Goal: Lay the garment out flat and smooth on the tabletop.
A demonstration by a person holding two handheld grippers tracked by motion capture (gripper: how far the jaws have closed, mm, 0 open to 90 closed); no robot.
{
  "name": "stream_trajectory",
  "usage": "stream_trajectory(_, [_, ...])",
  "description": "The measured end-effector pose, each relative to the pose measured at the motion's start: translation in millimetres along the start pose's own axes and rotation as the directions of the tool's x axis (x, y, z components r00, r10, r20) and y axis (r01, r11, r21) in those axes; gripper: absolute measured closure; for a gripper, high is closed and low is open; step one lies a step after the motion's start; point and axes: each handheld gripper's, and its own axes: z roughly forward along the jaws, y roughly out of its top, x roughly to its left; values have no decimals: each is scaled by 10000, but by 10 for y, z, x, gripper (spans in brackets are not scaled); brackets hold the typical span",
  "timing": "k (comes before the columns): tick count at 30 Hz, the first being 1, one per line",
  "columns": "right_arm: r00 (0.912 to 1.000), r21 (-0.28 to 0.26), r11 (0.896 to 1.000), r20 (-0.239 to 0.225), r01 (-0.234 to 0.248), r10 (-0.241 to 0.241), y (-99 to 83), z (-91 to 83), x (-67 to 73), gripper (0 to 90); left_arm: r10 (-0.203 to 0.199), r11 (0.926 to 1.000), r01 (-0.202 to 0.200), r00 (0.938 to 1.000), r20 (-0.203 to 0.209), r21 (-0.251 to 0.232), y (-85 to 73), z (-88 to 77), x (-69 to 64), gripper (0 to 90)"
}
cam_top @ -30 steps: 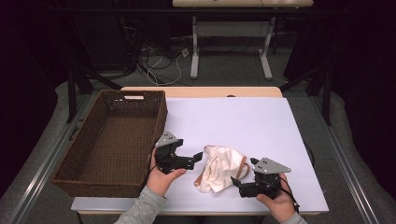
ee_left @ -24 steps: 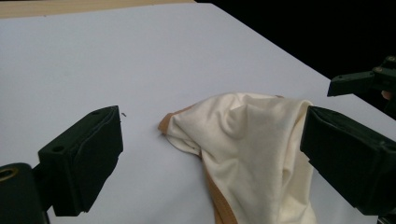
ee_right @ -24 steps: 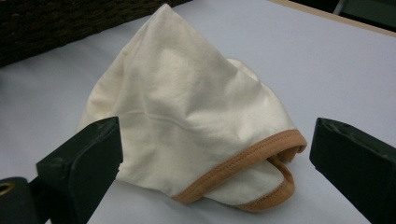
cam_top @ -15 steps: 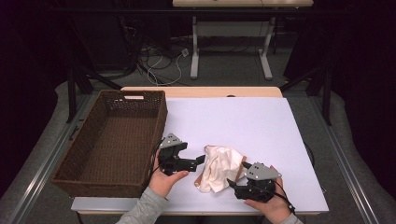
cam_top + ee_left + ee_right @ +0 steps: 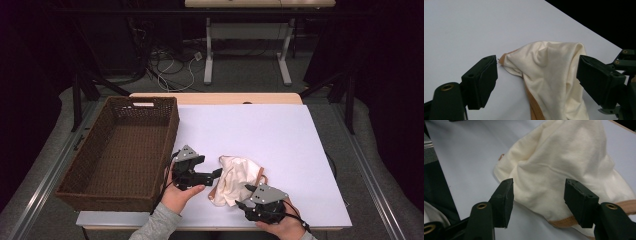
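A crumpled cream cloth [image 5: 239,175] with a tan trim lies on the white table [image 5: 260,130] near its front edge. My left gripper [image 5: 218,173] points at the cloth's left side. In the left gripper view its jaws have been closing and stand wide on either side of the cloth [image 5: 549,72] without touching it, so the gripper [image 5: 539,80] is open. My right gripper [image 5: 244,196] comes at the cloth's near edge. Its jaws have also been closing. They straddle a fold of the cloth [image 5: 564,162], and the gripper [image 5: 541,200] is open, its pads apart from the fabric.
A dark brown wicker basket [image 5: 75,175] with nothing in it stands at the table's left, close beside my left hand. The table's far half is bare white. Beyond the table are a floor with cables and the legs of another table.
My right gripper has moved left and forward onto the cloth's near edge, and its jaws have narrowed. My left gripper has stayed in place with its jaws slightly narrower.
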Motion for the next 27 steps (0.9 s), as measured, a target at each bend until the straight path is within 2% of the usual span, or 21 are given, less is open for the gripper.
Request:
stream_trajectory(5, [9996, 75, 9998, -193, 191, -189, 16, 50, 49, 410, 139, 9998, -134, 9993, -357, 141, -38, -17, 1, 206])
stream_trajectory(7, [9990, 72, 9993, -263, 359, -357, 27, 82, 81, 409, 176, 9998, -173, 9986, -492, 74, -51, -28, 1, 211])
stream_trajectory(11, [9984, 255, 9989, -426, 394, -383, 37, 136, 117, 408, 235, 9997, -233, 9977, -636, 49, -75, -49, -5, 227])
stream_trajectory(13, [9979, 269, 9988, -505, 419, -405, 34, 162, 128, 408, 121, 9999, -116, 9980, -624, 78, -82, -52, -13, 235])
stream_trajectory(18, [9968, 458, 9986, -765, 259, -224, 25, 216, 135, 417, 166, 9996, -150, 9978, -638, 255, -115, -35, -24, 245])
stream_trajectory(19, [9967, 508, 9984, -788, 249, -208, 25, 221, 136, 417, 321, 9989, -298, 9973, -664, 355, -120, -35, -23, 245])
stream_trajectory(21, [9962, 460, 9986, -835, 271, -232, 23, 244, 138, 417, 470, 9987, -457, 9969, -624, 228, -139, -21, -30, 259])
stream_trajectory(27, [9953, 626, 9974, -922, 347, -288, 20, 299, 165, 406, 625, 9976, -603, 9959, -653, 353, -153, -3, -40, 275])
